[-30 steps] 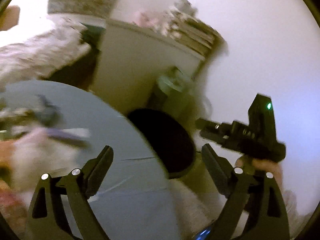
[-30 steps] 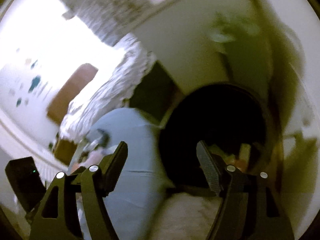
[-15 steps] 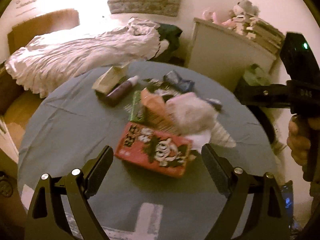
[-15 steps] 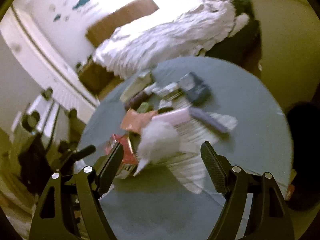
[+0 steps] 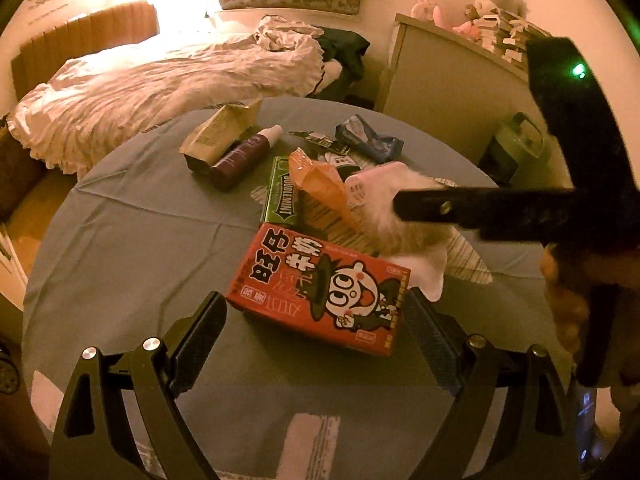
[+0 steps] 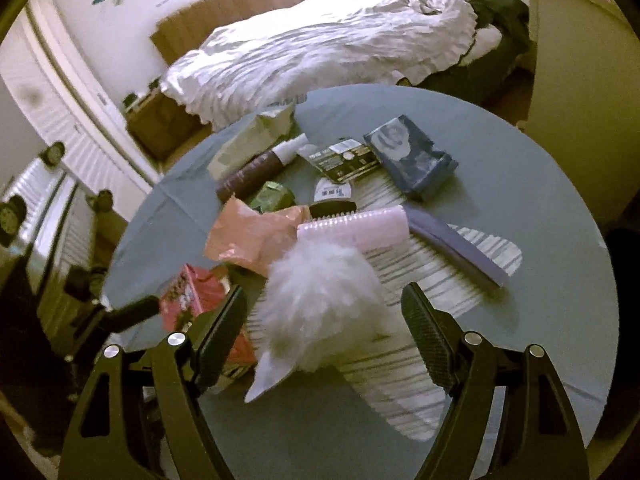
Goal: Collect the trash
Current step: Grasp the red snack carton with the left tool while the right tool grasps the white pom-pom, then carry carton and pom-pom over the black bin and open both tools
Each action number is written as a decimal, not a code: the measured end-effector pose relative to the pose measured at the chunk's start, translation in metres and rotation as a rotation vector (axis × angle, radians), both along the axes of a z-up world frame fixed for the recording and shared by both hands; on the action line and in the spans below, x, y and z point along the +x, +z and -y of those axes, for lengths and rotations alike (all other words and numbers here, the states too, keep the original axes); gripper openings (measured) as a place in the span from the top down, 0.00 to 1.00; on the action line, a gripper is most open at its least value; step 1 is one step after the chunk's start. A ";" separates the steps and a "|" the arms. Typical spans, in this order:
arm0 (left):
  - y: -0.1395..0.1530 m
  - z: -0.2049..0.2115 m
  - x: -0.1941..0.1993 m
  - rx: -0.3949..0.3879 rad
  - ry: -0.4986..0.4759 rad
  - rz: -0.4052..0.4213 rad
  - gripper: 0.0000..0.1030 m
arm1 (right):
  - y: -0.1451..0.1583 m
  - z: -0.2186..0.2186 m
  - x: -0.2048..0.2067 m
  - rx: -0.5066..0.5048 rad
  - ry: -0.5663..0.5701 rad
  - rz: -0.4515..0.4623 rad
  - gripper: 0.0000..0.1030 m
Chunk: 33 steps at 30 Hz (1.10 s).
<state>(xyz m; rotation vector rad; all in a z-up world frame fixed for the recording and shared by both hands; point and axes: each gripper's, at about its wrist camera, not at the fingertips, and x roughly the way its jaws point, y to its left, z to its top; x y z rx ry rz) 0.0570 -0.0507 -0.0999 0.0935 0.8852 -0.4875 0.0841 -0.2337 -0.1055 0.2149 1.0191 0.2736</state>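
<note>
While we hover over the round blue-grey table (image 5: 132, 240), our left gripper (image 5: 312, 344) is spread wide and empty, its fingers flanking the near end of the red snack box (image 5: 320, 284) without touching it. Our right gripper (image 6: 322, 336) is likewise spread and empty above the white fluffy tuft (image 6: 320, 304), which lies mid-table beside the orange wrapper (image 6: 252, 236) and pink comb (image 6: 356, 224).
</note>
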 end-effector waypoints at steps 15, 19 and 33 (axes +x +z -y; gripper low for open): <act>-0.002 0.009 0.002 0.053 -0.008 0.018 0.12 | 0.045 0.048 -0.058 0.107 -0.072 0.137 0.63; -0.007 0.013 0.011 0.057 -0.006 -0.002 0.11 | 0.049 0.063 -0.072 0.140 -0.100 0.142 0.63; 0.046 0.038 0.000 -0.102 -0.066 0.090 0.14 | 0.053 0.144 -0.117 0.267 -0.272 0.214 0.63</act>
